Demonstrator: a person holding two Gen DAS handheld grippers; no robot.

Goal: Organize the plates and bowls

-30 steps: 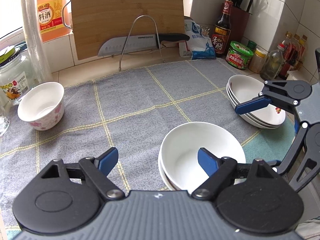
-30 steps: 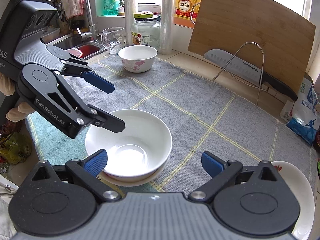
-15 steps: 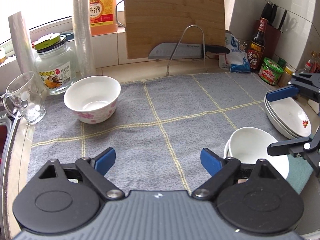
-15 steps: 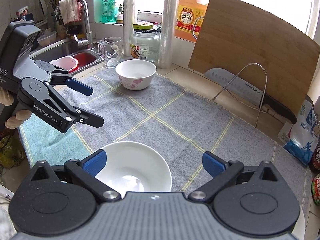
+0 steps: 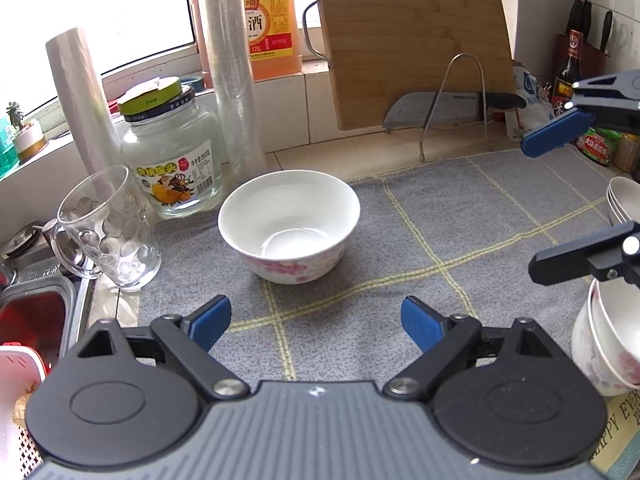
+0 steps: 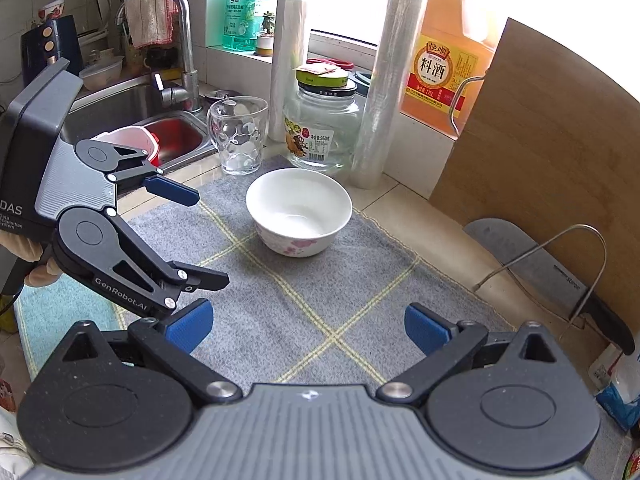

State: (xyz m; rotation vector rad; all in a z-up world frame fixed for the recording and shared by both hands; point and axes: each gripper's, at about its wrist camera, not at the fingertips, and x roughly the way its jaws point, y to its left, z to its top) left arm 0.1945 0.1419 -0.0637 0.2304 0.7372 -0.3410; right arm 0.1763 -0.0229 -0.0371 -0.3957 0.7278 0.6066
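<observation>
A white bowl with pink flowers (image 5: 289, 225) stands upright on the grey checked cloth (image 5: 440, 216), just ahead of my left gripper (image 5: 316, 322), which is open and empty. The bowl also shows in the right wrist view (image 6: 299, 211). My right gripper (image 6: 308, 326) is open and empty, a little further back from the bowl; it shows at the right edge of the left wrist view (image 5: 560, 196). Stacked floral bowls (image 5: 604, 344) stand at the right edge, with stacked white plates (image 5: 622, 198) beyond them.
A glass mug (image 5: 106, 228), a labelled jar (image 5: 172, 156) and wrap rolls (image 5: 232, 80) stand left of and behind the bowl. The sink (image 6: 132, 116) lies left. A cutting board (image 5: 412, 40), knife (image 5: 452, 110) on wire rack, and sauce bottles (image 5: 568, 68) line the back.
Both grippers swung left, away from the stacked bowls and plates, and now face the lone floral bowl, which appears much closer. Both stayed open and empty.
</observation>
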